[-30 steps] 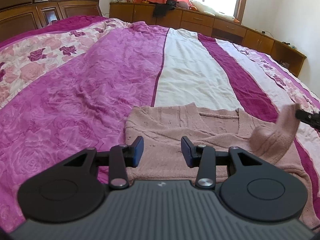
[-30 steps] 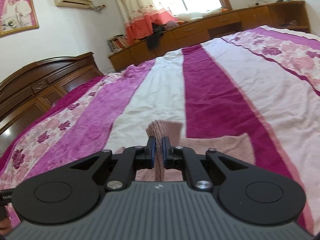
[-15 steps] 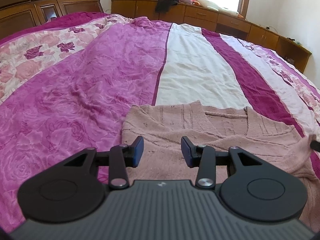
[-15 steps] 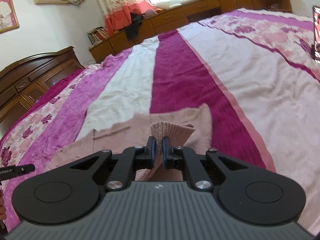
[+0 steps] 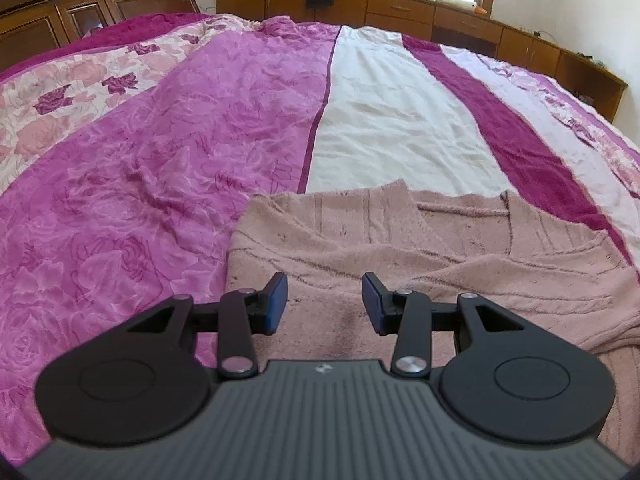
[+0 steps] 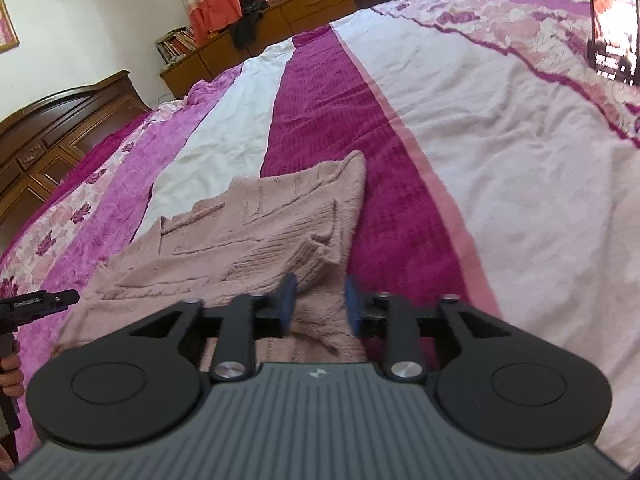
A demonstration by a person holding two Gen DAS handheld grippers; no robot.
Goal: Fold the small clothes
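We have the pink knitted sweater [image 5: 420,256] lying flat on the bed [image 5: 160,168], across the magenta and white stripes of the bedspread, its long axis running from 9 o'clock to 3 o'clock in the left wrist view. Our left gripper [image 5: 324,304] hangs just above the sweater's near-left part, jaws spread and holding nothing; knit fills the gap between them and runs on toward 12 o'clock and 2 o'clock. Our right gripper [image 6: 318,300] sits over the sweater's right edge, jaws likewise spread and empty, with a folded sleeve [image 6: 316,256] lying just ahead at 12 o'clock and the body of the garment stretching off toward 10 o'clock. Each gripper is near its own end of the sweater, so we judge the coming fold turns on taking both near corners and carrying them away toward 12 o'clock. At 9 o'clock in the right wrist view the left tool's black bar carries pale lettering too blurred to read; a phone screen [image 6: 614,24] at 2 o'clock shows small text we cannot make out either.
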